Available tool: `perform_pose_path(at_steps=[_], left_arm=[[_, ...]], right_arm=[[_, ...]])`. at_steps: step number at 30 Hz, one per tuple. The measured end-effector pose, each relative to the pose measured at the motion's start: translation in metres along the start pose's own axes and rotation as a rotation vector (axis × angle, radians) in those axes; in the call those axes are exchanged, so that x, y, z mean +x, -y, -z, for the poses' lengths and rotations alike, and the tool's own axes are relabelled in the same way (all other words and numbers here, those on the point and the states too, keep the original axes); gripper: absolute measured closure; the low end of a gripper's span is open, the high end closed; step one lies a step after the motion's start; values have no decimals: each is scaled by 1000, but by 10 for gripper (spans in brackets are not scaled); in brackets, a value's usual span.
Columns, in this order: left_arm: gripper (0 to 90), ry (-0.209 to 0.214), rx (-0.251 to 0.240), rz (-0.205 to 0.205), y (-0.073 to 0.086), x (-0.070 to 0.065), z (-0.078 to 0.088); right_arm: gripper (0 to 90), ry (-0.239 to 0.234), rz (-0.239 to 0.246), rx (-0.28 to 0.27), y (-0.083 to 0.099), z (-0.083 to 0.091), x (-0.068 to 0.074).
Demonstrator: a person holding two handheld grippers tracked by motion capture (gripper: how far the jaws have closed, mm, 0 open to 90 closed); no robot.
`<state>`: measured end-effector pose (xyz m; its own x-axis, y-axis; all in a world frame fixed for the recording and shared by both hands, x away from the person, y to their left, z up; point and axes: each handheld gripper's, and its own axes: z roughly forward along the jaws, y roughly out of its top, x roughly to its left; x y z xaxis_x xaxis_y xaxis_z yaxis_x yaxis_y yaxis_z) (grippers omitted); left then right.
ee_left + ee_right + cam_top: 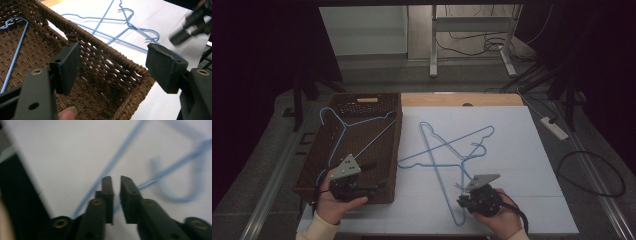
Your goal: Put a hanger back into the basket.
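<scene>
Two blue hangers (447, 150) beside right tool (460, 189)

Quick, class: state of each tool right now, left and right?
Left tool: open wide over the wicker basket, holding nothing.
Right tool: slightly open, nothing gripped, over the blue hanger.

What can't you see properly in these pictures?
- Right gripper view: the blue hangers are smeared by blur, so whether wire sits between the right gripper pads is unclear.
- Left gripper view: the hanger in the basket is cut off at the left edge.
- High view: both grippers' jaws are too small and dark.
</scene>
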<state>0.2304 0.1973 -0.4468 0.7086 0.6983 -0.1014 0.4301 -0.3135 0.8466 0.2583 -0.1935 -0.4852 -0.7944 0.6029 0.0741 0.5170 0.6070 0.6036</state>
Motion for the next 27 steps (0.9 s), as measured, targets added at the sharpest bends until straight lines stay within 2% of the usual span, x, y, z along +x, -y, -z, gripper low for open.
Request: perform_pose_path(at_steps=[1, 2, 3, 7, 8, 10, 13, 17, 22, 27], left_arm=[[286, 3, 1, 0, 0, 0, 0], [286, 2, 2, -1, 0, -1, -1], [286, 3, 3, -1, 0, -1, -1], [285, 3, 3, -3, 0, -1, -1], [286, 3, 3, -3, 0, -1, -1], [286, 2, 3, -1, 0, 0, -1], [286, 2, 3, -1, 0, 1, 0], [286, 3, 3, -3, 1, 1, -1], [286, 3, 5, -4, 1, 1, -1], [286, 3, 4, -5, 1, 2, -1]], right_arm=[[797, 0, 0, 0, 0, 0, 0], [660, 64, -85, -36, -9, 5, -20], [616, 73, -104, -39, -10, 5, -25], [505, 128, -225, -54, -25, 2, -57], [505, 128, -225, -54, -25, 2, -57], [498, 149, -273, -36, -36, -7, -73], [494, 174, -246, -9, -44, -17, -80], [502, 209, -143, 31, -57, -29, -87], [518, 195, -70, 82, -76, -46, -101], [566, 186, -23, 149, -89, -67, -112]])
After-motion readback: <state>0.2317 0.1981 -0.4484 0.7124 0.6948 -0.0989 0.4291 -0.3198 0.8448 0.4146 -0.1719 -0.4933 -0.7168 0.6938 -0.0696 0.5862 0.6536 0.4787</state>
